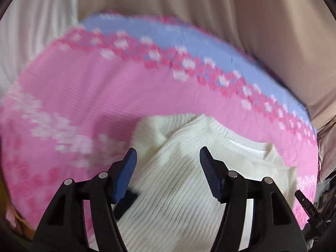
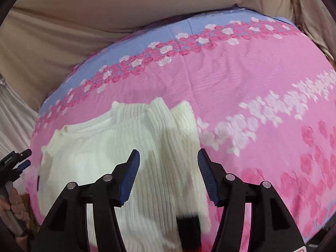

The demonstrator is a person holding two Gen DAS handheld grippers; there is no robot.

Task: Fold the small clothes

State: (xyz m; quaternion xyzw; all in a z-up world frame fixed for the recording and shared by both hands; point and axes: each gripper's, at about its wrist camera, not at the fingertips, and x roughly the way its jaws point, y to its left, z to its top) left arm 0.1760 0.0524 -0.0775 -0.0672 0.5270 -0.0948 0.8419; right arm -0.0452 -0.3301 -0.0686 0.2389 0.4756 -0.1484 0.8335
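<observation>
A small white ribbed knit sweater [image 1: 180, 180] lies on a pink floral bedspread [image 1: 88, 92]. In the left wrist view my left gripper [image 1: 168, 157] is open and empty, its blue pads [image 1: 128, 172] apart just above the sweater's left side. In the right wrist view the sweater [image 2: 100, 147] lies partly folded, with its collar toward the far side. My right gripper [image 2: 168, 159] is open and empty above the sweater's right part. The left gripper [image 2: 19, 161] shows at the left edge of that view.
The bedspread [image 2: 241, 79] has a blue band with pink and white roses [image 2: 147, 58] along its far edge. Beige curtains [image 2: 84, 16] hang behind the bed. A dark object [image 2: 189, 231] lies on the sweater's near edge.
</observation>
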